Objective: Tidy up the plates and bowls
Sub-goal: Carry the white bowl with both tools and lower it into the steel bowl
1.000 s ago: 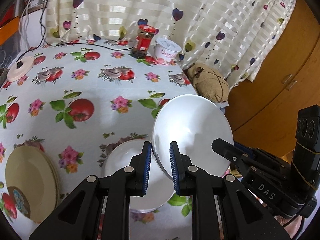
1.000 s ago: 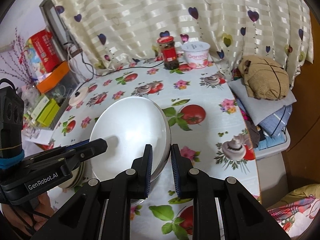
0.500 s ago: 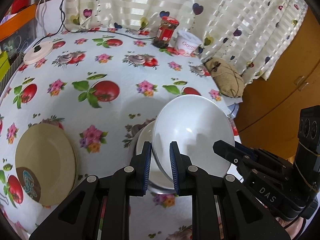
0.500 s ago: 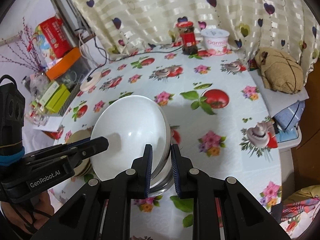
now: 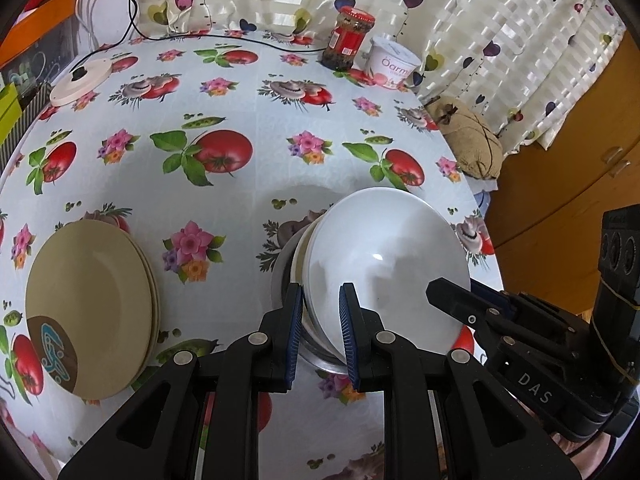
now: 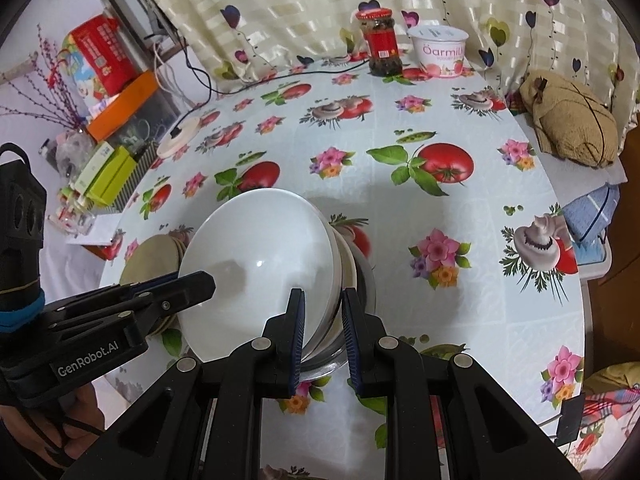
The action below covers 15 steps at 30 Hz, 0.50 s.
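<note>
A white bowl [image 5: 384, 264] is held by its rim from two sides. My left gripper [image 5: 320, 312] is shut on the near-left rim, and my right gripper [image 6: 323, 312] is shut on the opposite rim. Each view also shows the other gripper on the bowl: the right gripper [image 5: 452, 296] and the left gripper [image 6: 200, 280]. The bowl [image 6: 260, 264] is tilted over a stack of bowls [image 5: 286, 276] with a metal one at the bottom; whether it rests in the stack is unclear. Several beige plates [image 5: 88, 304] lie stacked to the left.
A red-lidded jar [image 5: 348, 40] and a yogurt tub [image 5: 392, 64] stand at the table's far edge by the curtain. A round white disc with a cable [image 5: 80, 80] lies far left. A brown bag [image 5: 468, 140] sits past the right edge. Boxes [image 6: 108, 172] crowd the left side.
Both grippers have come down with the white bowl, from above the stacked bowls to right over them. The grip on the rim is unchanged.
</note>
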Tool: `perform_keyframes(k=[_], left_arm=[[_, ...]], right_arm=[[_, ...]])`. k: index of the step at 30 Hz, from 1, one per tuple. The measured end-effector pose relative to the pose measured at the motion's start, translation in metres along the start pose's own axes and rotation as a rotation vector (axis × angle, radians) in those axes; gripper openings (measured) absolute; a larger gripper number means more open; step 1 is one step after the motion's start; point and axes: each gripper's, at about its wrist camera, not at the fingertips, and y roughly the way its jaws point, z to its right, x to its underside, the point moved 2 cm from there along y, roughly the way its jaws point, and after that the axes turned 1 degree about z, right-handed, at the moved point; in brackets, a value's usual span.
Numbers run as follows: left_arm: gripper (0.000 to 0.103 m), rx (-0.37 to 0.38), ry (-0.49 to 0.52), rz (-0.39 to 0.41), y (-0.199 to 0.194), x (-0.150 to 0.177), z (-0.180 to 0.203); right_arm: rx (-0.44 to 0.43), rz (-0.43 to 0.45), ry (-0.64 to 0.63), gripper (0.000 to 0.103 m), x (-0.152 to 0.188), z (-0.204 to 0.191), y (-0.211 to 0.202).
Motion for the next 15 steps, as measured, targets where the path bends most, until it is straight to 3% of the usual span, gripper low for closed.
perform_keyframes(k=[15], left_arm=[[0.020, 0.010, 0.000, 0.010, 0.0011, -0.0016, -0.0019]], right_arm=[[0.005, -0.016, -0.002, 0.024, -0.0023, 0.0028, 0.0055]])
